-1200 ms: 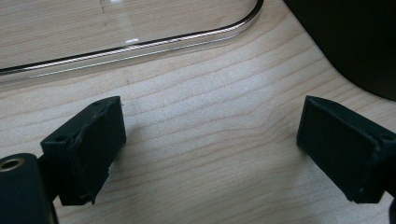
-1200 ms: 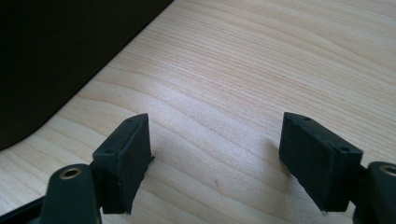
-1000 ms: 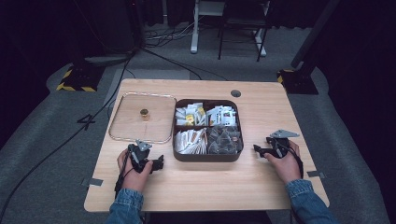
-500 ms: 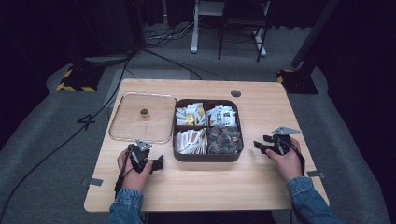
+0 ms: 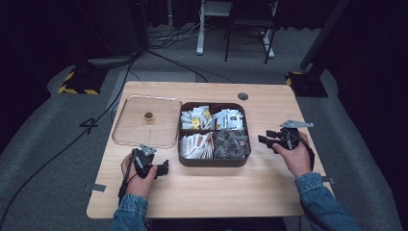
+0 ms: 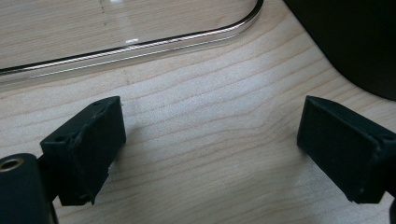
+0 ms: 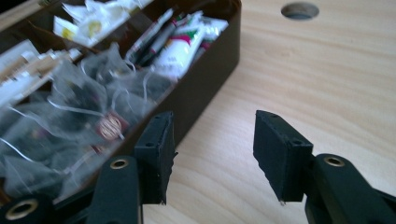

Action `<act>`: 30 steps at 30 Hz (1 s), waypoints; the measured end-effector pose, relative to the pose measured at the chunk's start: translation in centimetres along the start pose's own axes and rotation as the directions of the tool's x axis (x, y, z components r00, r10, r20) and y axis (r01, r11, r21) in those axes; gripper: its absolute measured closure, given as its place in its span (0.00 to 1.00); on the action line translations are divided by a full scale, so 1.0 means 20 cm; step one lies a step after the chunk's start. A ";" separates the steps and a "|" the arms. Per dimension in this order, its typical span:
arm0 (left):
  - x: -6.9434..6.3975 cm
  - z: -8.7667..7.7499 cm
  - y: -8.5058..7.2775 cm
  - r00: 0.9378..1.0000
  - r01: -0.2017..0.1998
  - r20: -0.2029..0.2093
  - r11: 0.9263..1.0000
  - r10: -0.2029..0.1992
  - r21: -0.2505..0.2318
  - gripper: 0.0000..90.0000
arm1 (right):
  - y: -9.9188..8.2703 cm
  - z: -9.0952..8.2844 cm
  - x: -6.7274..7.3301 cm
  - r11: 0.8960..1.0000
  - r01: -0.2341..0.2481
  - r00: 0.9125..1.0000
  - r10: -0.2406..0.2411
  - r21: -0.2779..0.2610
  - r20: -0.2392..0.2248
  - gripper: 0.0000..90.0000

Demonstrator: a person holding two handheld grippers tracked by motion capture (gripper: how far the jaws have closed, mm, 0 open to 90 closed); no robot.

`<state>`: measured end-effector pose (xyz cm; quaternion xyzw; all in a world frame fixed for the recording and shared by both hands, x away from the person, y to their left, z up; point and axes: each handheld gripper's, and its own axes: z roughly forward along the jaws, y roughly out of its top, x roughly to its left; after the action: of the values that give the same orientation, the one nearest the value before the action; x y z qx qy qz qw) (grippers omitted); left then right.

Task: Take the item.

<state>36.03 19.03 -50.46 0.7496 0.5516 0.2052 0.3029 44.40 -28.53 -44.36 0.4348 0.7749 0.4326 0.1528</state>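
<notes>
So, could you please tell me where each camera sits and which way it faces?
High view: above the person's side, facing forward and down on the table; forearms and both tools show.
Left gripper view: rides the left tool, facing the clear lid; open jaws.
Right gripper view: rides the right tool, facing the box; open jaws.
All share the box.

A wooden table (image 5: 211, 192) stands on a grey floor (image 5: 43, 163). Near its far edge, a little to the right, is a round hole (image 5: 243, 96). A small piece of tape (image 5: 97, 187) sits at the near left edge. On the floor, two bases with yellow and black stripes (image 5: 77, 86) stand far left and far right, and black cables (image 5: 159, 53) run between them. A tape mark (image 5: 89, 125) lies left of the table.
</notes>
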 end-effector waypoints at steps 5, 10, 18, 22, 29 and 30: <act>0.00 0.00 0.00 1.000 0.004 0.002 1.000 -0.004 0.000 0.09 | 0.10 0.02 0.02 1.000 0.010 1.000 -0.010 -0.018 -0.023 0.54; 0.00 0.00 0.00 1.000 0.005 -0.001 1.000 -0.005 0.000 0.09 | 0.17 0.04 0.04 0.999 0.017 0.999 -0.018 -0.030 -0.035 0.54; 0.00 0.00 0.00 1.000 0.007 -0.003 1.000 -0.007 0.002 0.08 | 0.27 0.13 0.07 0.999 0.037 0.997 -0.037 -0.011 -0.067 0.54; 0.00 0.00 0.00 1.000 0.007 -0.003 1.000 -0.007 0.003 0.08 | 0.32 0.19 0.09 0.999 0.039 0.995 -0.040 -0.003 -0.089 0.54; 0.00 0.00 0.00 1.000 0.007 -0.003 1.000 -0.007 0.003 0.08 | 0.40 0.29 0.13 1.000 0.009 0.992 -0.007 0.015 -0.127 0.52; 0.00 0.00 0.00 1.000 0.006 -0.003 1.000 -0.006 0.003 0.08 | 0.41 0.31 0.14 1.000 0.007 0.992 -0.004 0.020 -0.124 0.52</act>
<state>36.02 19.06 -50.47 0.7479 0.5548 0.2047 0.3016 51.10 -20.90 -40.99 0.4065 0.7884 0.4505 0.1011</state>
